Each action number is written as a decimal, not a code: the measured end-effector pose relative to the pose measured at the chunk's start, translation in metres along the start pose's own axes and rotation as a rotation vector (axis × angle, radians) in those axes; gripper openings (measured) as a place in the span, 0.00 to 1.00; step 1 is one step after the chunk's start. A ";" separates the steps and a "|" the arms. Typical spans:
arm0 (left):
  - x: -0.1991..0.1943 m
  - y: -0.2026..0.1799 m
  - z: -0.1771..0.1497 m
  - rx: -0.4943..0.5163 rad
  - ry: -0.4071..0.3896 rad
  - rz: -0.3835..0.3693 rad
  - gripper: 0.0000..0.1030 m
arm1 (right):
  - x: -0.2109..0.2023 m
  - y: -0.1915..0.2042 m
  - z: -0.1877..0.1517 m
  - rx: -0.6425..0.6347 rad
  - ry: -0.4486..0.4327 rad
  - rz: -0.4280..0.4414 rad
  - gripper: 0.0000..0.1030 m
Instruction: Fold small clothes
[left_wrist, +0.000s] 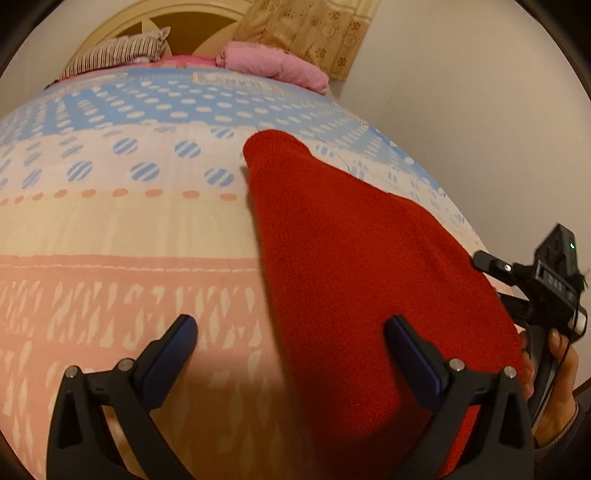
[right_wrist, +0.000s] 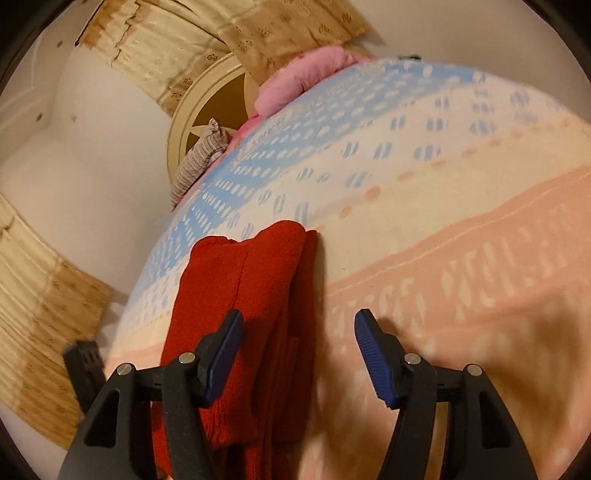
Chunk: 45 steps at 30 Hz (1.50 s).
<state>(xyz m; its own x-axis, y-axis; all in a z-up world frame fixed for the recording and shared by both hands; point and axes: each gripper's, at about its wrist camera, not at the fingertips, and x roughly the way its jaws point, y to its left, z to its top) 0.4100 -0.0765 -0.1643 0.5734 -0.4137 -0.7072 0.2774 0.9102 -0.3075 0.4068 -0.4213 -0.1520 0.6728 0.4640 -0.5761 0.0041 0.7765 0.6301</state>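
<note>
- A folded red knitted garment (left_wrist: 354, 266) is lying on a patterned bedsheet (left_wrist: 122, 229) banded in blue, cream and peach, close to the bed's right-hand edge as the left wrist camera sees it.
- The left gripper (left_wrist: 291, 332), black with blue finger pads (left_wrist: 170, 354), is hanging just above the bed with its jaws spread wide and nothing between them; its right finger is hovering over the garment's near end while its left finger is showing over bare peach sheet.
- The right gripper (right_wrist: 299, 332) is likewise standing wide open and holding nothing, its left pad (right_wrist: 221, 350) showing over the red fabric (right_wrist: 240, 314) and its right pad over the sheet (right_wrist: 461, 229) beside the garment's edge.
- From the right wrist camera the garment is showing stacked layers, its folded edges running lengthwise towards the far end.
- The right gripper's black body (left_wrist: 543, 288) is appearing at the edge of the left camera's view, with the person's hand (left_wrist: 557, 387) wrapping its handle beside the garment.
- A pink bundled blanket (left_wrist: 273, 62) and a striped pillow (left_wrist: 114, 55) are resting at the head of the bed, in front of a round-arched cream headboard (left_wrist: 177, 18).
- A beige floral curtain (left_wrist: 310, 29) is hanging behind them.
</note>
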 end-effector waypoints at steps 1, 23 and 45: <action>-0.002 -0.003 -0.002 0.014 -0.009 0.007 1.00 | 0.006 0.000 0.001 0.000 0.017 0.013 0.62; -0.003 -0.007 -0.004 0.047 -0.010 -0.108 0.82 | 0.054 0.009 0.004 -0.050 0.115 0.109 0.38; -0.042 -0.021 -0.009 0.157 -0.022 -0.095 0.32 | 0.029 0.051 -0.015 -0.157 0.030 0.061 0.25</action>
<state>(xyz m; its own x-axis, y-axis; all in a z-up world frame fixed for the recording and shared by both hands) 0.3729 -0.0780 -0.1343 0.5555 -0.4994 -0.6648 0.4466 0.8536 -0.2681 0.4155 -0.3616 -0.1443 0.6457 0.5234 -0.5560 -0.1535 0.8023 0.5769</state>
